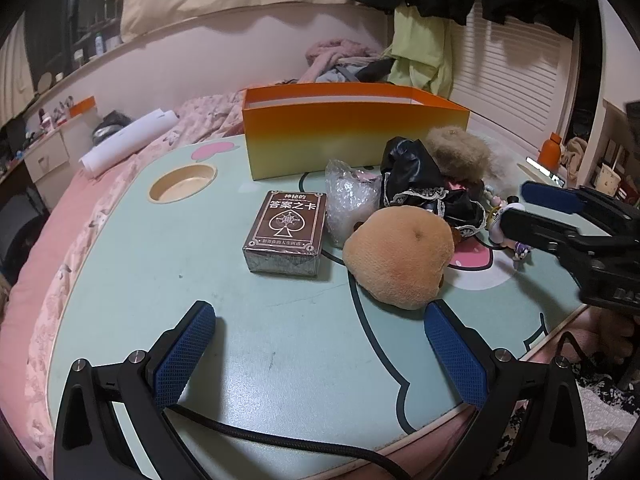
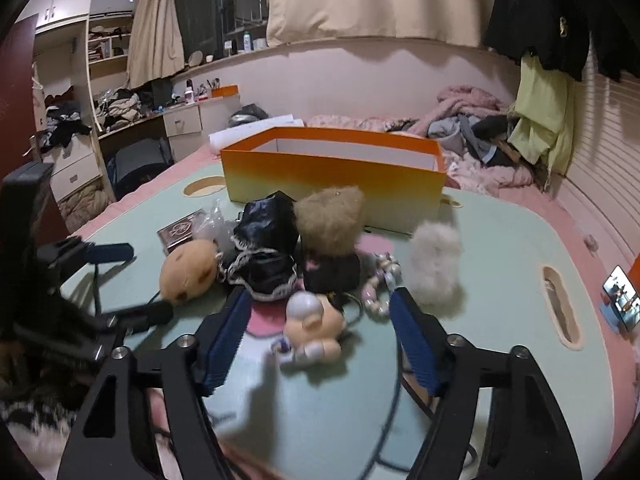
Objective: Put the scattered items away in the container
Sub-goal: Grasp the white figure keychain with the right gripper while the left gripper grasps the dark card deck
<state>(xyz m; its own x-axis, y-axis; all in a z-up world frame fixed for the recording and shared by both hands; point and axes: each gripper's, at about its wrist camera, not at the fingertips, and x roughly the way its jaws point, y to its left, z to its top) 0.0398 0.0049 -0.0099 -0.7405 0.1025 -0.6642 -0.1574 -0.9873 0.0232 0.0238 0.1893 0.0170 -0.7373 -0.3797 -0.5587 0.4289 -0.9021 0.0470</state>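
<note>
Lying lengthwise across the table's far side, the orange box (image 2: pixel 334 184) sits behind clustered toys; both grippers, left (image 1: pixel 320 360) and right (image 2: pixel 320 336), gape empty.

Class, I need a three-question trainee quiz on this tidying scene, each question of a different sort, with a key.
1. True or false: the orange box already holds the card deck.
2. Which lies between the right gripper's fingers? A) small doll B) white fluffy toy C) tan round plush
3. Fill in: the left gripper is ____.

Key: 1 false; 2 A; 3 open.
</note>
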